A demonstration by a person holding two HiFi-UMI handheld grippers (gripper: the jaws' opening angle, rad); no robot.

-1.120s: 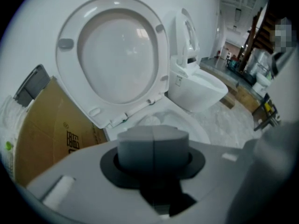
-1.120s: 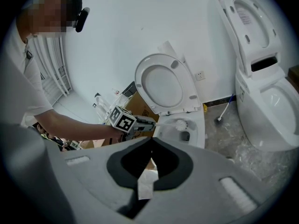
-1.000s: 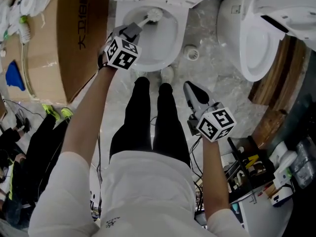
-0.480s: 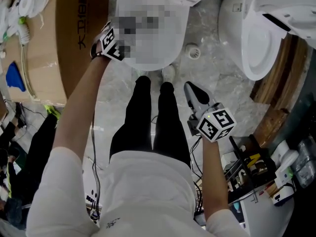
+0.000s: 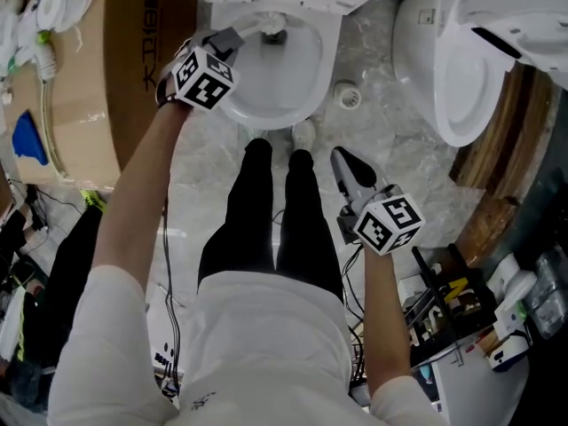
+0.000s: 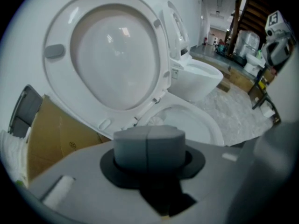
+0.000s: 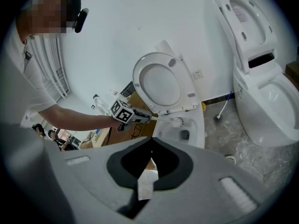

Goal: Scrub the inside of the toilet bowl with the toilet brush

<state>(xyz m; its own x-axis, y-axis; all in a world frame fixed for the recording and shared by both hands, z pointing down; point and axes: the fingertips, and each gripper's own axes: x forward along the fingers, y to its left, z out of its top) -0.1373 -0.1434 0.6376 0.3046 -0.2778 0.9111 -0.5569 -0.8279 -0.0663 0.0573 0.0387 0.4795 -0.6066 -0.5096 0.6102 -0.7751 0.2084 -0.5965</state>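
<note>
Head view, left to right. A cardboard box [image 5: 133,69] stands far left on the marble floor, close beside the toilet. The left gripper [image 5: 226,41] reaches out from that side over the near-left rim of the toilet bowl [image 5: 275,87]. It is clamped on the handle of the toilet brush [image 5: 262,28]. The handle slants away from it to the right, and the bristle head sits down inside the bowl, toward the back near the dark outlet.

Left gripper view: the two grey jaws are pressed together with one seam between them. They hide the handle itself. The white bristle head shows just past them in the bowl, under the raised seat [image 6: 114,55].

Right gripper view confirms the grip from across the room: handle in the left gripper, head inside the bowl.

Middle: the person's black-clad legs stand just in front of the bowl. A small round floor drain [image 5: 349,96] lies right of the bowl's base.

The right gripper [image 5: 344,162] hangs low beside the person's right leg, well apart from the bowl. Its dark jaws are closed together, with nothing between them.

Far right: a second toilet [image 5: 461,78], lid up.
</note>
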